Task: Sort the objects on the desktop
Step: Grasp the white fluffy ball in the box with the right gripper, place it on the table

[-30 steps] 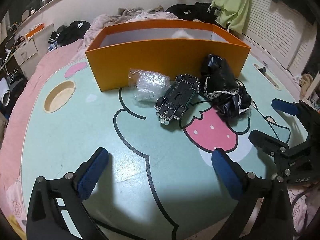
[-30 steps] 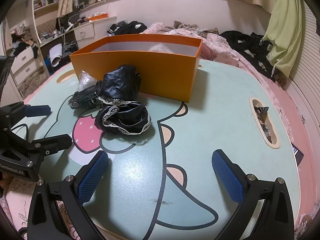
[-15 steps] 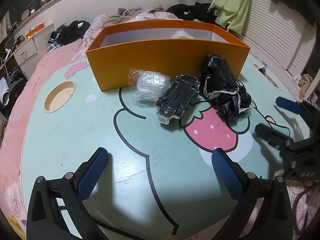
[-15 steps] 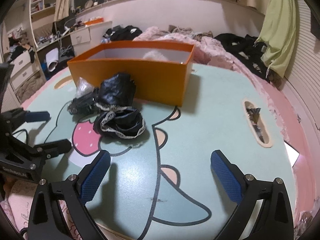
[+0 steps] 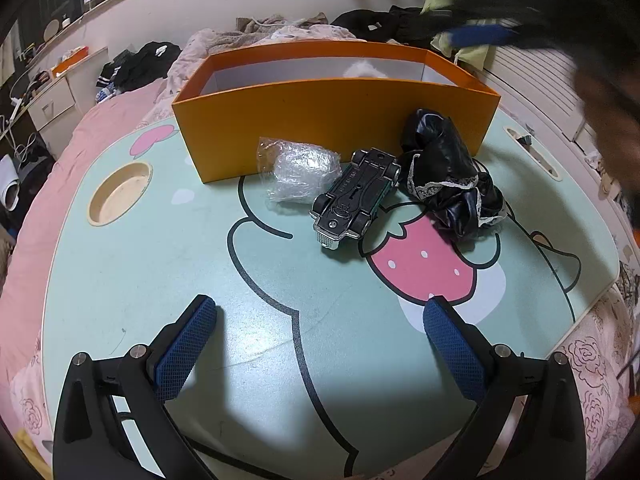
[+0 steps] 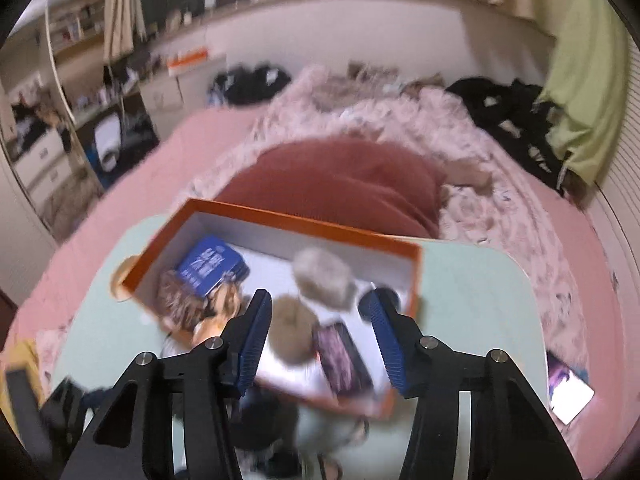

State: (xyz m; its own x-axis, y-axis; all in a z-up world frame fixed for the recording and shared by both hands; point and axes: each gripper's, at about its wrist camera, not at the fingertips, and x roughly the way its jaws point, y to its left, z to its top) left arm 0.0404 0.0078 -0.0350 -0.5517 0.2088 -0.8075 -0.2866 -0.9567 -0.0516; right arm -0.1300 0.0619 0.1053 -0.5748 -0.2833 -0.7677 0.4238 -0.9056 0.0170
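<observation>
An orange box [image 5: 332, 120] stands at the back of the mint table [image 5: 160, 280]. In front of it lie a bubble-wrap packet [image 5: 300, 170], an upturned toy car [image 5: 356, 198] and a black lace-trimmed cloth [image 5: 448, 172]. My left gripper [image 5: 316, 344] hovers open and empty near the front edge. My right gripper [image 6: 320, 340] hangs above the orange box [image 6: 280, 216], its jaws closing with nothing between them; it shows as a blur [image 5: 480, 34] in the left wrist view. Inside the box lie a blue pack [image 6: 212, 266], a grey fluffy ball [image 6: 324, 276] and a tan one [image 6: 290, 334].
A round cup hole [image 5: 120, 192] is cut in the table's left side and a slot [image 5: 532, 152] in its right. The table stands on a pink bed [image 6: 360, 176] with clothes heaped behind. A lit phone [image 6: 568, 390] lies off the table's right edge.
My right gripper has risen from the table's right front and swung over the orange box, its jaws narrowing. The left gripper and the objects on the table have stayed put.
</observation>
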